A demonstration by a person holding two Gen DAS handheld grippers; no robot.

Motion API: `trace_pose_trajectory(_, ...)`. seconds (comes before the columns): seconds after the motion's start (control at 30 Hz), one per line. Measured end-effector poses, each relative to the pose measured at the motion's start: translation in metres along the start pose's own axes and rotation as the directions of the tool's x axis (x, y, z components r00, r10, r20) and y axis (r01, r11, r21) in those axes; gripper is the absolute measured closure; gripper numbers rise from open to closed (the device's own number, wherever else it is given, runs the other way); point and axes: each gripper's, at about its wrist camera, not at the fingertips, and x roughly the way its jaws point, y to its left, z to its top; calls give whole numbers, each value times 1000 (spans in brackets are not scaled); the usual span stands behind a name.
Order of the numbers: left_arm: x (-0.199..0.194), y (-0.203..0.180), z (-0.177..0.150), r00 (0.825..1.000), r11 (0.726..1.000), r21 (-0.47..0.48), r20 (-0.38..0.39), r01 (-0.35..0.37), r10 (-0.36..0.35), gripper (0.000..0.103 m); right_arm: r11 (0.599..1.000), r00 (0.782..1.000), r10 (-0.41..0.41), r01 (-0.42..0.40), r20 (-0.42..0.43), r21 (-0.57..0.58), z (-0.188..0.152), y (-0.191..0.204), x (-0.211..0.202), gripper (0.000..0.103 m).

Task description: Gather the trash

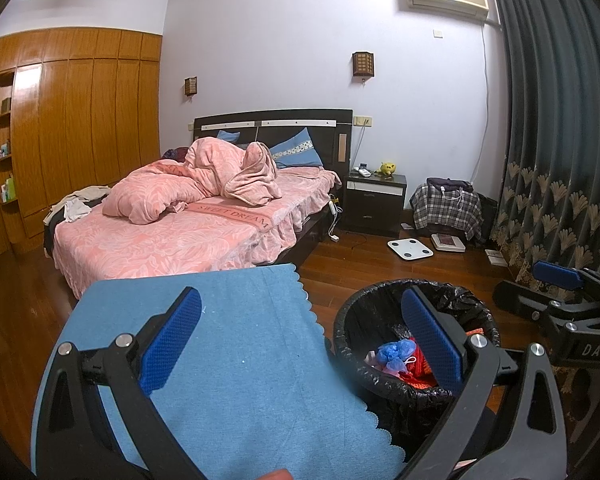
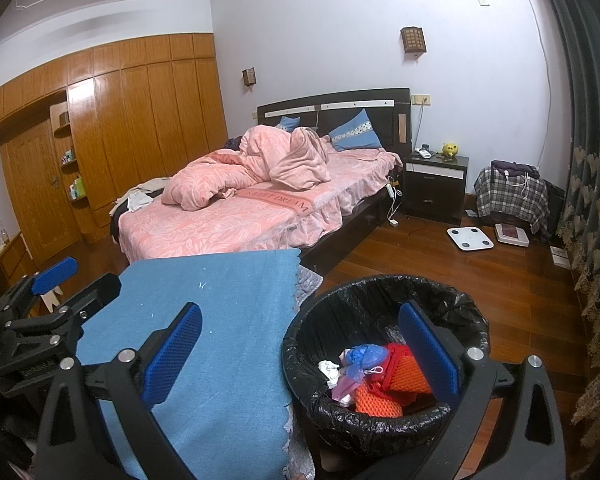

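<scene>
Both the left tongs (image 1: 300, 344) and right tongs (image 2: 300, 356) hang spread apart and empty over the blue cloth-covered surface (image 1: 228, 360). The trash already lies inside the round black-lined bin (image 2: 384, 424) on its right, seemingly just dropped.

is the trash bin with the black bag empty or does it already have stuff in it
Partly filled. Inside the trash bin, orange mesh, a blue bag and white scraps lie at the bottom, well below the rim.

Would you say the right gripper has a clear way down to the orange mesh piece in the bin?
Probably yes: the right gripper is open and empty, the trash bin has no lid, and the orange mesh piece lies on top of the pile with nothing over it.
</scene>
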Motion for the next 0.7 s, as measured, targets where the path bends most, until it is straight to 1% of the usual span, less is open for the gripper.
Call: trace_pose_trajectory(0.7,-3,8,-5,1000,1000,-3,-11,1,-1,5,1000,1000,0,0,-3,2,0,1,0,6)
